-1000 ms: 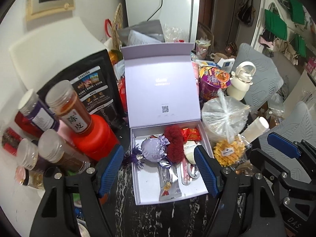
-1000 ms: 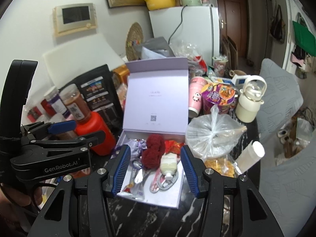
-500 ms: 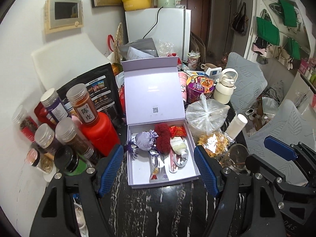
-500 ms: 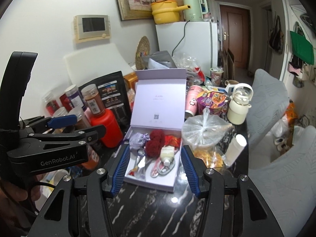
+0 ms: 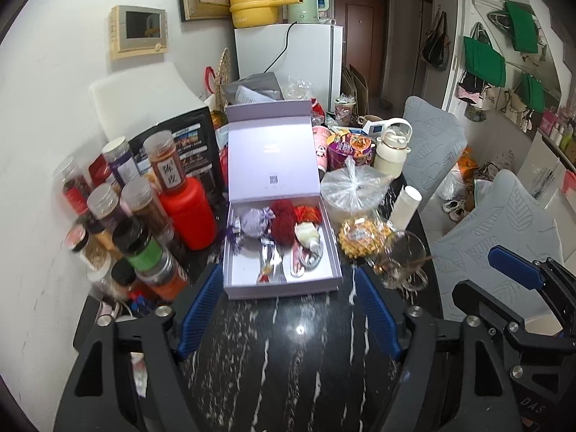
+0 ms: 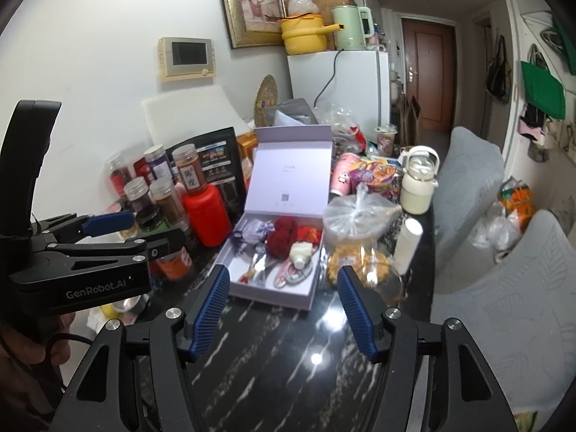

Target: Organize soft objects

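Black marble tabletop (image 5: 288, 360) is shown crowded toward its far edge, against a white wall. An open lilac box (image 5: 248, 280), lid raised, is set mid-table; a red pompom (image 5: 282, 221), a lilac sachet (image 5: 252, 221) and small packets are contained in it. Spice jars (image 5: 136, 212) are grouped at the left edge. Left gripper (image 5: 288, 320) and right gripper (image 6: 282, 311) are held before the box, jaws opening, nothing between them.

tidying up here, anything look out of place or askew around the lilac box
Yes: the lavender sachet sits at the box's left wall with its purple tassel spilling over the edge onto the table. Left of the box, several spice jars lie tipped and stacked rather than standing upright.
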`<state>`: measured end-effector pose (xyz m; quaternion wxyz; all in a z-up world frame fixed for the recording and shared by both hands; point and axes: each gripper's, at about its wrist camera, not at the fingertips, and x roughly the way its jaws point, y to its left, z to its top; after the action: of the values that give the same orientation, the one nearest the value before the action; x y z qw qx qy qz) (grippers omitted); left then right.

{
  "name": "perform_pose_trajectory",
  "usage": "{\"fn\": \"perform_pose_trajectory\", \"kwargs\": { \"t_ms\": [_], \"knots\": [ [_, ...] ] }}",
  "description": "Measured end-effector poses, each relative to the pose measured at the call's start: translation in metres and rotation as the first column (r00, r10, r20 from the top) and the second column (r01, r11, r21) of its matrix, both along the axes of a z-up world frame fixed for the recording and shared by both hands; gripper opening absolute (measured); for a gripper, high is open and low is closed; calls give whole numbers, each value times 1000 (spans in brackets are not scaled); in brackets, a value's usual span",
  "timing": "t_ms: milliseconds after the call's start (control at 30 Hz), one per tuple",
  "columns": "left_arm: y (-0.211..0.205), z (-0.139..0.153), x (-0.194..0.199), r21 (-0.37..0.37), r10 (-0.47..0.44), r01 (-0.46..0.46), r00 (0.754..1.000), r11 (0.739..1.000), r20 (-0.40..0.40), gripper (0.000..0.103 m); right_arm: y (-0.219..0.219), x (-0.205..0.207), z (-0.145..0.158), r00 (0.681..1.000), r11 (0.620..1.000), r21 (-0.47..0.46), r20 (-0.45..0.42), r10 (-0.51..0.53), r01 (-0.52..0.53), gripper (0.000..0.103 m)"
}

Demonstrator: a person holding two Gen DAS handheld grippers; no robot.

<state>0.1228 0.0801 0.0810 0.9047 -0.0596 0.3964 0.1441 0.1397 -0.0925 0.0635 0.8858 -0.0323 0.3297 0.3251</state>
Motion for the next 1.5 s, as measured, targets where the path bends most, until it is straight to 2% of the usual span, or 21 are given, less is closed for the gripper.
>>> {"fn": "perform_pose_trajectory", "kwargs": {
  "t_ms": [233,533,1500],
  "knots": [
    [-19,-8,-38,-22,32,-33,999,999,-13,81,-21,-28,-8,1000,1000,8,-25,-2,2,66],
    [-31,-14,-64,-34,58,-59,998,998,-31,81,-34,-47,-14,999,1000,13,-35,-1,2,66],
    [-58,0,-79,-16,47,-47,999,999,7,81,-59,-65,-3,1000,1000,23,-9,-13,14,66]
  ]
}}
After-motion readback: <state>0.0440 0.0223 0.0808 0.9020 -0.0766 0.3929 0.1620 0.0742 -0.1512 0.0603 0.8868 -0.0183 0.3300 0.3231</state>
